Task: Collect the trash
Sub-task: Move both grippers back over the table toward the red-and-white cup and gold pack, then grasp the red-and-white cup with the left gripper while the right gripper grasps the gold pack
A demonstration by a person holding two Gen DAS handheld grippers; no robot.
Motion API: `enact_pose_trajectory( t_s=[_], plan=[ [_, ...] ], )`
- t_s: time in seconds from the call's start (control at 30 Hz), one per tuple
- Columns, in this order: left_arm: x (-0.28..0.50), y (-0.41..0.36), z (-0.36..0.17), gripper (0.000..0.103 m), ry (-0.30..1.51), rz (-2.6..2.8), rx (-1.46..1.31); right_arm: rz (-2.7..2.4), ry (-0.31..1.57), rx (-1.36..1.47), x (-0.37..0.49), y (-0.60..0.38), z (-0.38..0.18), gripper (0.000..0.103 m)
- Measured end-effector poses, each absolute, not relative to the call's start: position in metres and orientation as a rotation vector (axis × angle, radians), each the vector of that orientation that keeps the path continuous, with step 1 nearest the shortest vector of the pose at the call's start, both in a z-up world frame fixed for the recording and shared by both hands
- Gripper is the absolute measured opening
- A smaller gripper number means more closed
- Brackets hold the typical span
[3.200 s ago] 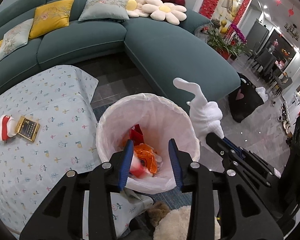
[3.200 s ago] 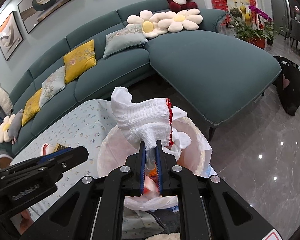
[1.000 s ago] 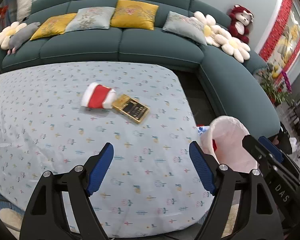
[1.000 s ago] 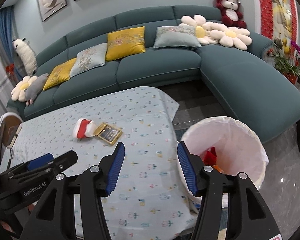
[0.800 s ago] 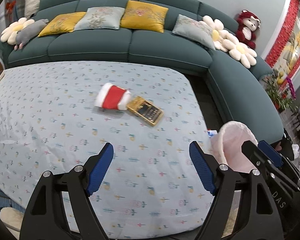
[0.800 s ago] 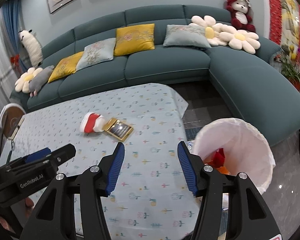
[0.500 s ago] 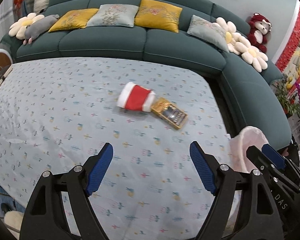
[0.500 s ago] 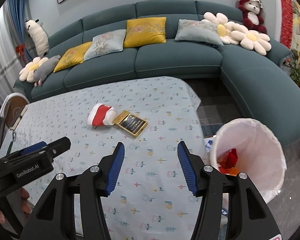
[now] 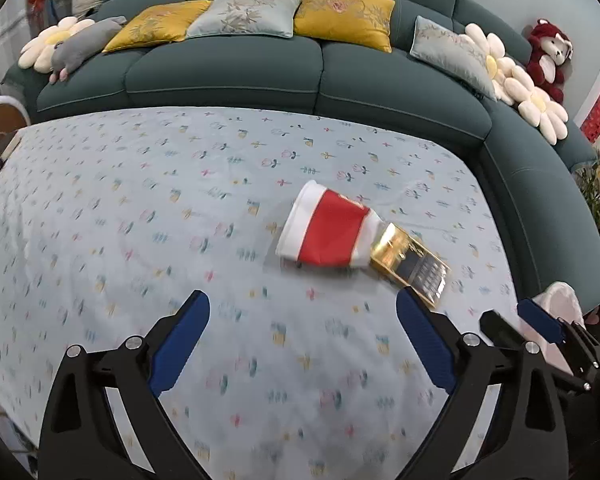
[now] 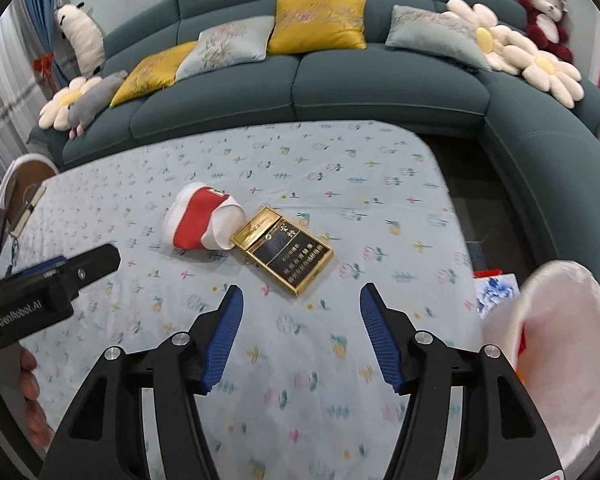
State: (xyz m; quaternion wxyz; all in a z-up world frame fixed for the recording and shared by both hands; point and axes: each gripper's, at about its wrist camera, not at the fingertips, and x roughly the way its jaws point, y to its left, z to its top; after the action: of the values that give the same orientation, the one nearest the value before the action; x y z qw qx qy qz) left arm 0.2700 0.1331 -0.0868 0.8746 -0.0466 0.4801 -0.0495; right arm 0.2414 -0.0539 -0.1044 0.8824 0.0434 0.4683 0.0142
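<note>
Crushed cup (image 9: 327,233) lies beyond left tool (image 9: 302,338) (nothing gripped).

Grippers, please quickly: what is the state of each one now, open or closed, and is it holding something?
Left gripper: open, jaws just widened, nothing between them.
Right gripper: open, jaws just widened a little, nothing between them.

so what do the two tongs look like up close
Both are black plastic frames with triangular cut-outs and silver screw heads. The left tongs and right tongs carry ribbed blue pads. White "GenRobot.AI" lettering marks the left one's side. No cables or sleeves show.
</note>
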Motion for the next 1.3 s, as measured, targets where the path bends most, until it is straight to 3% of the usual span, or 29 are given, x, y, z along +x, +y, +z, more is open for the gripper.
enact_pose_trajectory(
  t_s=[0.4, 0.5, 0.67, 0.83, 0.9, 1.03, 1.1, 1.3],
  plan=[
    [0.348, 0.125, -0.137, 0.086, 1.084, -0.179, -0.087, 0.128, 1.061, -0.019, 0.312, -0.05, -0.166, 0.071],
    [0.354, 0.12, -0.145, 0.074, 1.103, -0.233, -0.082, 0.165, 1.083, -0.034, 0.323, -0.052, -0.175, 0.072],
    [0.356, 0.109, -0.15, 0.062, 1.109, -0.291, -0.063, 0.237, 1.091, -0.049, 0.33, -0.049, -0.18, 0.077],
    [0.351, 0.103, -0.15, 0.028, 1.127, -0.343, -0.052, 0.265, 1.112, -0.068, 0.329, -0.041, -0.187, 0.079],
    [0.345, 0.099, -0.148, 0.021, 1.126, -0.356, -0.029, 0.254, 1.11, -0.088, 0.326, -0.038, -0.187, 0.075],
    [0.33, 0.093, -0.142, 0.009, 1.118, -0.366, -0.018, 0.227, 1.114, -0.093, 0.318, -0.04, -0.185, 0.056],
    [0.323, 0.09, -0.139, 0.004, 1.12, -0.37, -0.019, 0.215, 1.131, -0.062, 0.313, -0.045, -0.183, 0.056],
    [0.294, 0.081, -0.127, 0.002, 1.108, -0.379, -0.039, 0.184, 1.138, -0.008, 0.286, -0.061, -0.174, 0.056]
  ],
)
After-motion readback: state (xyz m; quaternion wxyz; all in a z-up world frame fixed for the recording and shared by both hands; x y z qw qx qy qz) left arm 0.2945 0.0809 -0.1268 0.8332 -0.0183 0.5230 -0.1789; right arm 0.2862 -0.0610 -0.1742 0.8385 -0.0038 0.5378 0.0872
